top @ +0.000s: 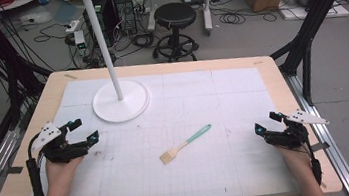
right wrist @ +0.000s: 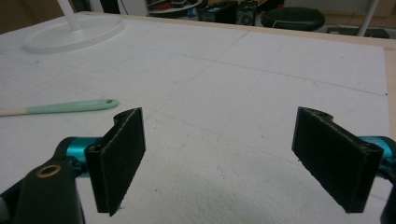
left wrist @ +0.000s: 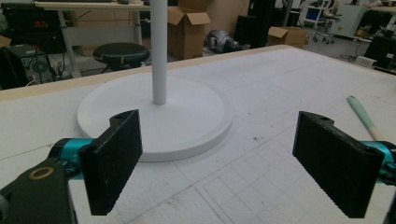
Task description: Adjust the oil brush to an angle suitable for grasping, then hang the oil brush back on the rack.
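1. While both hands rest low on the desk [top: 270, 73], a brush [top: 184, 144] lies flat between them, just below the middle of the high view.
2. Its handle is mint green and points up and to the right; its pale bristles point down and to the left.
3. Nothing touches the brush.
4. At the left of the high view sit the left tongs [top: 85, 130], with their jaws spread wide and nothing between them.
5. At the right of the high view sit the right tongs [top: 265, 122], and their jaws are spread wide too, with nothing between them.
6. Both tongs are well apart from the brush, one on each side of it.
7. A white stand [top: 121, 100] with a round flat base and a tall thin pole is in the upper left part of the desk.
8. The stand is near the left tongs and further up the frame.
9. In the left gripper view, the round base fills the middle, and the green handle shows at the right edge.
10. In the right gripper view, the brush lies at the left side, and the stand is in the upper left corner.
11. A white sheet with thin grid lines covers most of the desk.
12. A black stool [top: 174, 15] stands on the floor past the far edge of the desk, at the top of the high view.
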Motion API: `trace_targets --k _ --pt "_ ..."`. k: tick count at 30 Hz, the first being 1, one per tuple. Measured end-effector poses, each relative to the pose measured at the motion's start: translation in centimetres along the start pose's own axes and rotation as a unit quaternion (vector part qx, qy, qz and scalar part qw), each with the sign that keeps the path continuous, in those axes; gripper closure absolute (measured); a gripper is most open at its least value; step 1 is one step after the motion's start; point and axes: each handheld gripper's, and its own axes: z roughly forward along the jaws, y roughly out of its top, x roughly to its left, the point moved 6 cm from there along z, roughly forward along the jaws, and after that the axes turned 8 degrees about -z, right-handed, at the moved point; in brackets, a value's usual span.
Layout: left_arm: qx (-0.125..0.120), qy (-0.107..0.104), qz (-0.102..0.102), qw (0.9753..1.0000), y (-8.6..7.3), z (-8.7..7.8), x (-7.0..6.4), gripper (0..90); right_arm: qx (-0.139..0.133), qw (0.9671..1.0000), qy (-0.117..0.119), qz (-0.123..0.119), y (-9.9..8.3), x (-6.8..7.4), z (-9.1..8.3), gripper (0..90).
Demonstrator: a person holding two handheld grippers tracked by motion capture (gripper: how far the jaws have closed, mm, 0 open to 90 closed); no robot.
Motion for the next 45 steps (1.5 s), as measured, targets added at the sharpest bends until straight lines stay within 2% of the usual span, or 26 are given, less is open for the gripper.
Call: trace_targets --k 16,24,35,45 --pt "0.003 -0.005 0.003 1.0 -0.1 0.2 -0.2 16.5 0.001 1.0 0.001 -0.006 0.0 0.0 0.1 16.7" --pt "-0.003 -0.003 0.004 1.0 0.1 0.1 -0.2 16.5 0.0 1.0 -0.002 -0.004 0.1 -0.1 0.0 16.7" --pt "0.005 -0.002 0.005 1.0 0.2 0.2 -0.5 16.4 -0.003 1.0 0.0 -0.001 0.1 -0.2 -0.2 16.6" --pt "0.01 -0.038 0.027 0.9989 1.2 1.1 -2.7 16.3 -0.007 1.0 0.002 -0.001 0.2 -0.1 -0.3 16.5"
